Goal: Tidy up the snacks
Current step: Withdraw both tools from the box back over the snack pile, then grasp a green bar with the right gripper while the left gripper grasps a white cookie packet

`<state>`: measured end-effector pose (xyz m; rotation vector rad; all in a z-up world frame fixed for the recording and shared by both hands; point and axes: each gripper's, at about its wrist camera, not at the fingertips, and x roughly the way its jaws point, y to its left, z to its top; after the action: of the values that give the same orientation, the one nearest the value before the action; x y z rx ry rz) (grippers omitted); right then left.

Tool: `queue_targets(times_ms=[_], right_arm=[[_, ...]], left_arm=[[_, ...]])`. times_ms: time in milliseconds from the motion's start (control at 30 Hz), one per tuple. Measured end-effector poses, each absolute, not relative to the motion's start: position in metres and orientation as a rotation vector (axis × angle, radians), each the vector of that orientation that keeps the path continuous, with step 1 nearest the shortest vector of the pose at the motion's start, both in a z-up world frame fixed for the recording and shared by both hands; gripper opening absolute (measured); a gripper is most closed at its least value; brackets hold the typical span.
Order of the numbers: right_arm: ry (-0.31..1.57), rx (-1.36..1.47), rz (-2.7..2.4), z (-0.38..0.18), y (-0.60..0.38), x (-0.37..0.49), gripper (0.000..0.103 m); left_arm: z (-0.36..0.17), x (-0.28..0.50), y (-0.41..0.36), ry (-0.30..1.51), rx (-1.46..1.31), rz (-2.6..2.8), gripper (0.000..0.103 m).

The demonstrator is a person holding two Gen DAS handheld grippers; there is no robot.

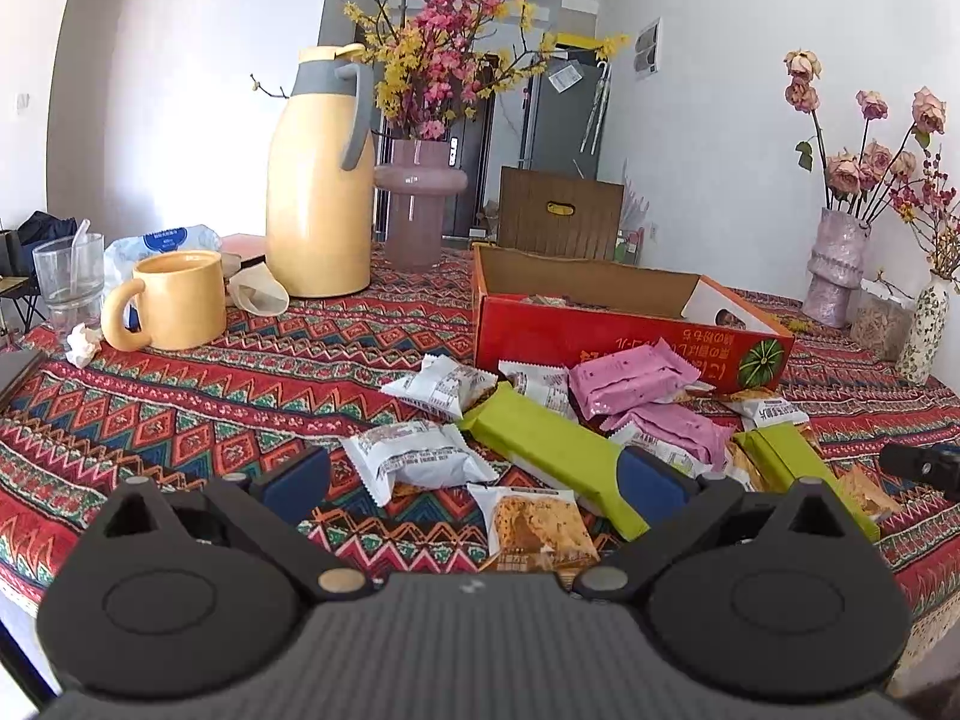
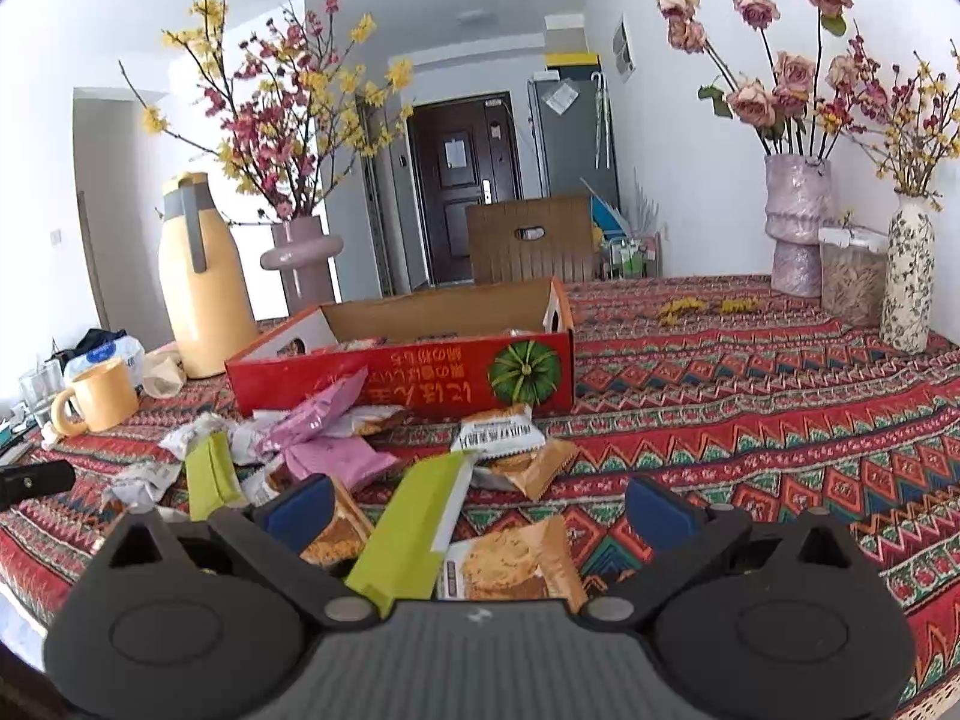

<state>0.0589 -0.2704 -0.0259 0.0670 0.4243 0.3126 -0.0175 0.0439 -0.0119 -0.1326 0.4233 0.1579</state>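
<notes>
Left gripper (image 1: 474,474) was spread wide, empty, above a white crinkled snack packet (image 1: 414,459) and a long lime-green wrapped bar (image 1: 552,450). Right gripper (image 2: 480,507) also released, holding nothing, over another lime-green bar (image 2: 414,534) and an orange cake packet (image 2: 516,558). Snack pile sat on the red patterned tablecloth (image 2: 750,396), just before the open red cardboard box (image 2: 420,372); pink packets (image 1: 630,378) lay nearest the box.

Each handheld tool, the left gripper (image 1: 474,474) and the right gripper (image 2: 480,501), has a matte black body with a ribbed centre panel, round embossed discs, silvery pivot screws, and blue-padded fingers (image 1: 297,480).
</notes>
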Motion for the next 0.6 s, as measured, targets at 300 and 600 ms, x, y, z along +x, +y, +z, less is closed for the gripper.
queue_targets(times_ms=[300,600], right_arm=[[0.508,0.033,0.304,-0.045,-0.257,0.073,0.103],[0.503,-0.03,0.349,-0.041,-0.23,0.094,0.076]], left_arm=[[-0.021,-0.009,0.045,0.459,-0.133,0.163,0.103],[-0.013,-0.005,0.055,0.482,-0.114,0.254,0.103]])
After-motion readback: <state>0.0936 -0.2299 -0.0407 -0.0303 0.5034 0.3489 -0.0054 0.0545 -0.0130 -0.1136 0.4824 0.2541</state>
